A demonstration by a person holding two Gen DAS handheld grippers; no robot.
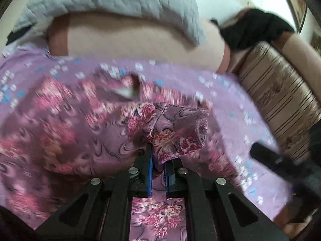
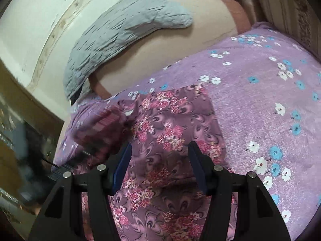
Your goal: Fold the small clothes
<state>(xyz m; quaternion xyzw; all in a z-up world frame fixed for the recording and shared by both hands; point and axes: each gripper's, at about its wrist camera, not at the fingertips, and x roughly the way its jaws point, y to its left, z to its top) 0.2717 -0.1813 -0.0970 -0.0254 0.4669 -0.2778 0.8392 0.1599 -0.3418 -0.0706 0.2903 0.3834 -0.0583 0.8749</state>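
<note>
Garment: the floral garment point(image 2: 172, 120) lies spread on the lilac bedsheet point(image 2: 260, 92), its long axis running away from me, toward the grey quilt point(image 2: 124, 28).
Left gripper point(image 1: 158, 160): my jaws are pinched nearly together on 1 bunched corner of the cloth, lifted clear of the rest, and the fold flops forward over my fingertips.
Right gripper point(image 2: 158, 160): my jaws stand wide apart with nothing between them, hovering over the garment's near half.
Key relation: the held corner sits on my left side, and the flat body of the garment stretches ahead and to the right of it.
Nearer hand: left, since it already has the cloth.
Next, I judge: carry that corner across the long axis while my right steadies the flat panel.
</note>
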